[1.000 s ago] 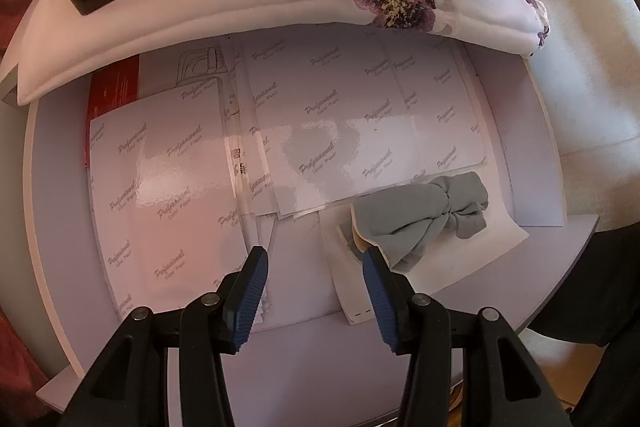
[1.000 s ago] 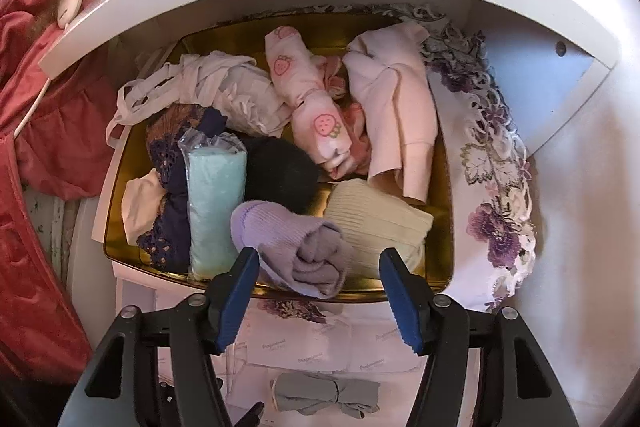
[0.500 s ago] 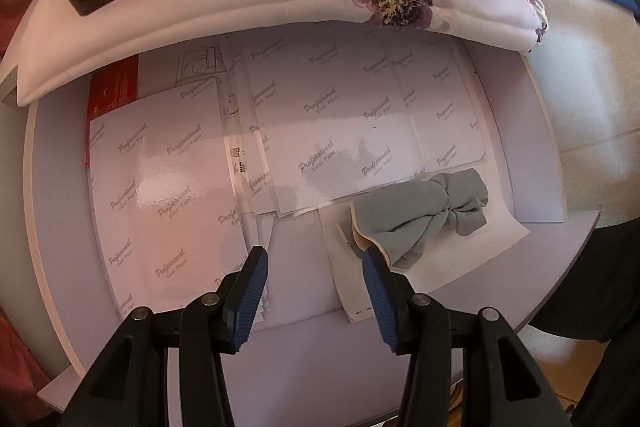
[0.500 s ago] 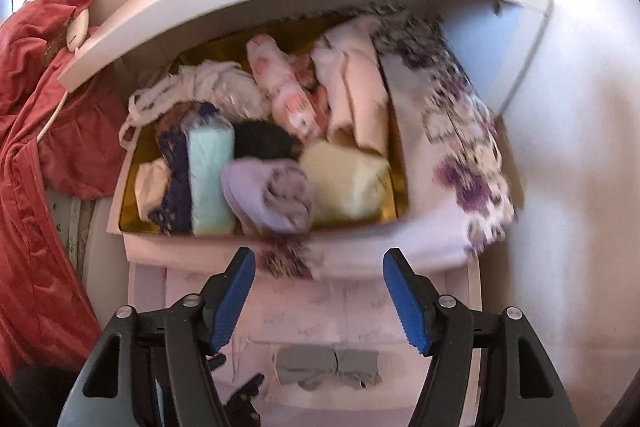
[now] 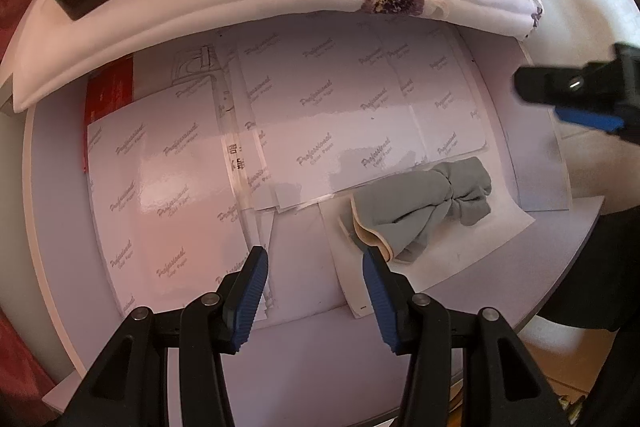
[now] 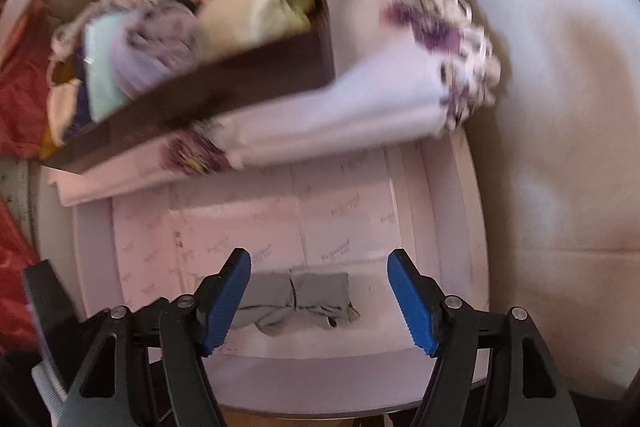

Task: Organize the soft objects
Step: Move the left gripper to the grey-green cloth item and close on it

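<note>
Grey sock bundle (image 5: 424, 203) is the piece the coming move seems to turn on: a rolled pair knotted at its middle, lying on a loose white sheet (image 5: 460, 251) near the front edge of the pale table (image 5: 304, 367).

Going left to right in the left wrist view, glossy printed sheets (image 5: 168, 187) cover the table's left and middle. The left gripper (image 5: 314, 291) hangs above them with its jaws apart and nothing between them. The bundle lies just right of its right finger, its long axis slanting up to the right.

Farther right, the right gripper (image 5: 580, 99) enters at the frame's edge. In its own view, the right gripper (image 6: 318, 301) has jaws that have just been opening, and the grey sock bundle (image 6: 296, 297) sits between the fingers but below them, untouched. There its long axis runs across, from finger to finger, so a grasp would likely close along its length.

The dark box (image 6: 192, 95) of rolled soft things sits beyond on a flowered cloth (image 6: 400, 67). The right hand looks better placed to take the bundle.
</note>
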A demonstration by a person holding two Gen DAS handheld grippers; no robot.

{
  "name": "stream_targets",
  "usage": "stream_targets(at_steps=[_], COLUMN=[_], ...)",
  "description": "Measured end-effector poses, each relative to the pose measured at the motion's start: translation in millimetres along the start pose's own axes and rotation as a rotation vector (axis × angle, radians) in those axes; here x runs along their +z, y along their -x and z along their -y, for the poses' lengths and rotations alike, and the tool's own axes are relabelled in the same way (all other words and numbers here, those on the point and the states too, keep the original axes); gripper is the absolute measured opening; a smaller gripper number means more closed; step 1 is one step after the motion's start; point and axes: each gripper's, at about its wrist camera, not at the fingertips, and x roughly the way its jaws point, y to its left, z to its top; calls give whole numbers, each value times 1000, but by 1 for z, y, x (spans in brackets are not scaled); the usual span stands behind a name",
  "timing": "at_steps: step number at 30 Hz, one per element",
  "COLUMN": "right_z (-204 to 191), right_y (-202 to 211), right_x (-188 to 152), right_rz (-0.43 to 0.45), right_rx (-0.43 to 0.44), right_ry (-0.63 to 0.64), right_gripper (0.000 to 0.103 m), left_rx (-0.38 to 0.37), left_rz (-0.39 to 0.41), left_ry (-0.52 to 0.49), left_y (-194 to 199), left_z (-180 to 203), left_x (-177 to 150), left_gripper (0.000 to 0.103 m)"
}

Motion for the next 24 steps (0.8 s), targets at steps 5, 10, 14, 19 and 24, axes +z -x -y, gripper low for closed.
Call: stream_targets(at_steps=[5,10,14,19,24], right_z=[15,12,11,20,25], right_y=[-31,-33,-29,-29,-32], right_x=[-3,0,5,10,12], right_rz=[-89,-74,-58,-61,-73], right_rx=[25,57,71,81,68], right_ry=[-98,-106,-116,-166,-189], right_gripper=[74,74,77,77,77], left_rx=[1,-28,-79,-116,-144], left_rz=[-1,17,21,-34,-68], left_ry=[-41,-117,-181,-336,-461], left_y=[-3,3,7,-5,-15], left_z=[10,24,37,59,68], left_x=[0,5,14,25,33], left_gripper=[50,50,50,50,50])
